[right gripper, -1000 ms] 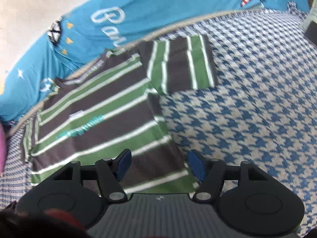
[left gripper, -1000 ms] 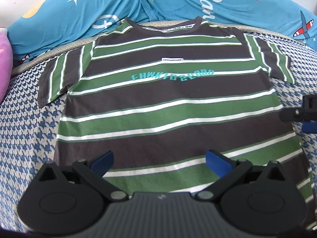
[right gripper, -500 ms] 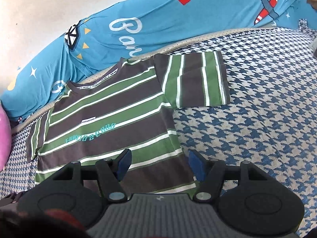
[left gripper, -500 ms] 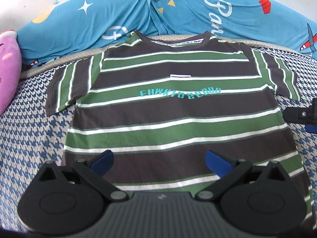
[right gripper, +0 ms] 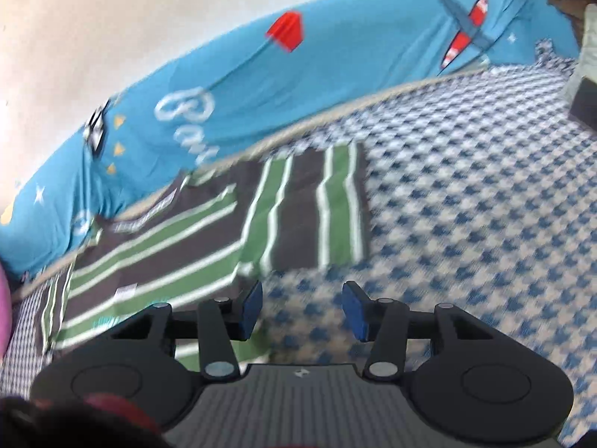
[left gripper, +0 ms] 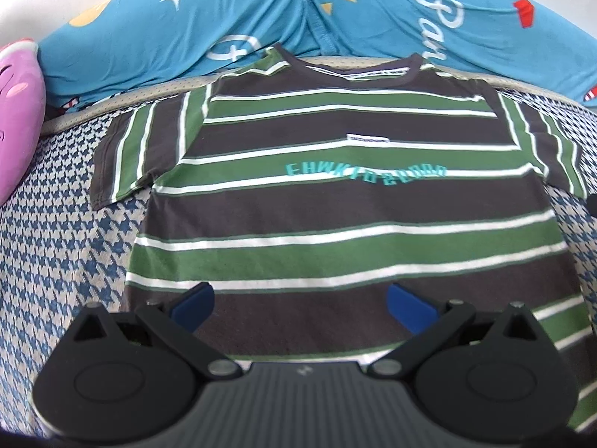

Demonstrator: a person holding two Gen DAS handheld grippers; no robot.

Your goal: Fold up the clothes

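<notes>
A bed covered in a blue-and-cream houndstooth sheet [left gripper: 63, 246] fills both views, and along its far edge runs a long bright-blue cushion [left gripper: 373, 18] printed with stars, white script, a red shape and, in the right wrist view, an aeroplane. On the sheet lies the striped T-shirt [left gripper: 347, 209], spread flat and face up, collar toward the blue cushion and hem toward the camera, with both short sleeves laid out to the sides; its bands are dark brown and green with thin white lines, and teal lettering arcs across the chest under a small white label. At the left border of the left wrist view a pink plush [left gripper: 16, 112] rests against the cushion, well apart from the shirt. The left gripper [left gripper: 298, 300] hangs over the lower part of the shirt, blue-padded fingers spread wide and holding nothing. The right gripper [right gripper: 302, 310], seen in a blurred frame, sits just off the shirt's right side below the sleeve, above bare sheet, its fingers parted and empty too.
</notes>
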